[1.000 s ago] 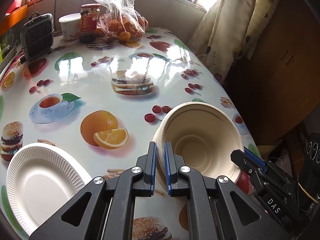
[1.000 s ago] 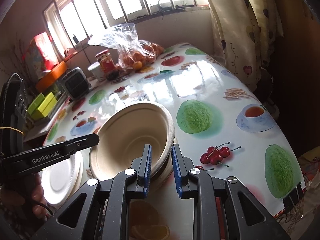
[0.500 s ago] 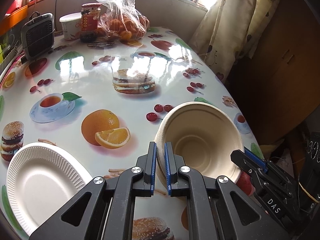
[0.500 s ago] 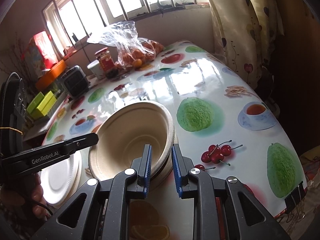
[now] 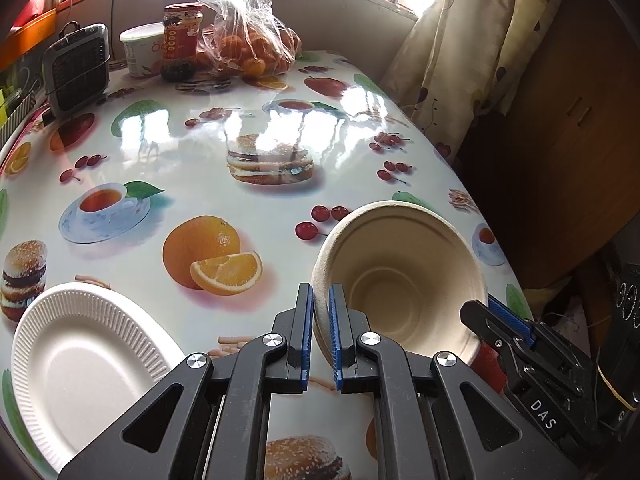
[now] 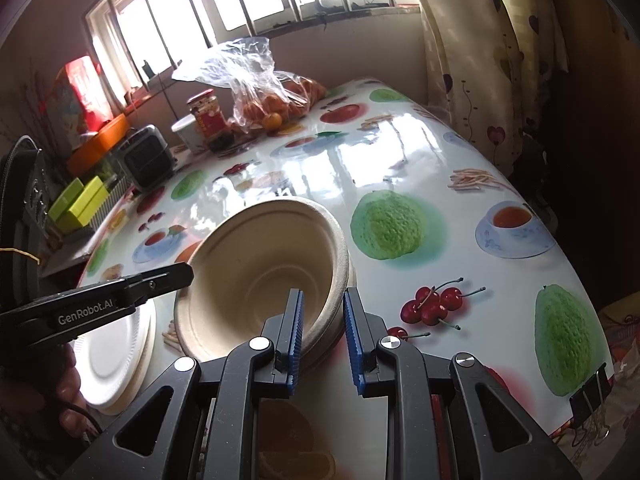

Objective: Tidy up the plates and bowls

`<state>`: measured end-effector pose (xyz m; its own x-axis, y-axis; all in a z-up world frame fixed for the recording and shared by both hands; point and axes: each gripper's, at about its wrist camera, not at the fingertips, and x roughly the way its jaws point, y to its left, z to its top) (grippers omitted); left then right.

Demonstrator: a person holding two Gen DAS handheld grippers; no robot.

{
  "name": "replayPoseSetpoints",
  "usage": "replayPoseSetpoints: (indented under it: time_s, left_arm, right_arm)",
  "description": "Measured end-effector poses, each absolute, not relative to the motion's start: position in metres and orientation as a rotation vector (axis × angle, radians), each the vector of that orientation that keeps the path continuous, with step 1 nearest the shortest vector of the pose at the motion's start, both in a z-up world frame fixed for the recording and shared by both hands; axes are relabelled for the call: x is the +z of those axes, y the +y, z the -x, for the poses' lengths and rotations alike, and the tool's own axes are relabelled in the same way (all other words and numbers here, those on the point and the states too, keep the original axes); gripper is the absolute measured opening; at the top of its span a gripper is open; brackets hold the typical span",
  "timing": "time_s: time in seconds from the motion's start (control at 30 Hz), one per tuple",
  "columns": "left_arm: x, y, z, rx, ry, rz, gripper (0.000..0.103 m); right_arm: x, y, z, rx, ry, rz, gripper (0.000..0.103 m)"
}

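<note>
Near the table's front corner: a tan bowl (image 5: 404, 280) is lifted and tilted, its mouth facing the cameras, above the fruit-print table (image 5: 192, 176).
Left gripper (image 5: 320, 334): pressed together on the bowl's left rim, the wall pinched between the blue pads.
Right gripper (image 6: 322, 338): jaws narrowly apart, straddling the bowl's right rim; the inner pad lies against the inside wall, while whether the outer pad touches cannot be told.
Bowl layers: in the right wrist view a second rim shows just under the upper one, so this looks like nested bowls.
Bowl relative to grippers: directly ahead of both, one gripper on each side of the rim.
White plate (image 5: 76, 364): flat on the table to the left of the bowl, near the front edge, apart from the bowl; in the right wrist view it looks like a small stack.
Hand (image 6: 60, 396): fingers show below the left gripper's handle in the right wrist view.
Table edge: just right of the bowl the rounded edge drops off towards the curtain (image 5: 452, 48) and a wooden cabinet.
Open room: beyond the bowl the middle of the table is bare.
Far end of the table from the bowl: a bag of oranges (image 5: 248, 40), a red jar (image 5: 182, 36), a white tub (image 5: 142, 48) and a small black heater (image 5: 76, 68).
</note>
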<state>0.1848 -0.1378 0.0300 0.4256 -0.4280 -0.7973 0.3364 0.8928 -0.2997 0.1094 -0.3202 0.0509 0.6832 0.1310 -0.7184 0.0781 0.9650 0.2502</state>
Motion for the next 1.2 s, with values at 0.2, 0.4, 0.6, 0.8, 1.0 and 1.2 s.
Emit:
replayPoseSetpoints:
  time_s: [0.2,0.4,0.6,0.8,1.0,1.2]
  left_arm:
    - [0.0289,-0.1378,-0.1866,-0.477,1.025,0.098,0.008]
    - [0.0298,-0.1372,-0.1859,-0.476,1.025,0.102,0.008]
    - [0.0294,-0.1374,-0.1852,-0.474,1.027,0.103,0.008]
    - [0.0294,-0.1373,-0.1858,-0.471,1.029,0.103,0.009]
    - [0.0291,-0.1383,-0.1852,-0.465,1.028,0.091,0.009]
    - [0.0282,-0.1379,-0.1852,-0.460,1.027,0.085,0.014]
  right_arm:
    - [0.0503,-0.3208,-0.1102,0.029,0.822,-0.272,0.021]
    - [0.0499,-0.3214,-0.1102,0.030,0.822,-0.273,0.021]
    - [0.0499,-0.3215,-0.1105,0.029,0.823,-0.273,0.021]
    - [0.0490,-0.3243,-0.1116,0.029,0.827,-0.275,0.025]
    - [0.0489,-0.3248,-0.1114,0.026,0.827,-0.275,0.031]
    - [0.0485,-0.3257,-0.1111,0.025,0.825,-0.278,0.038]
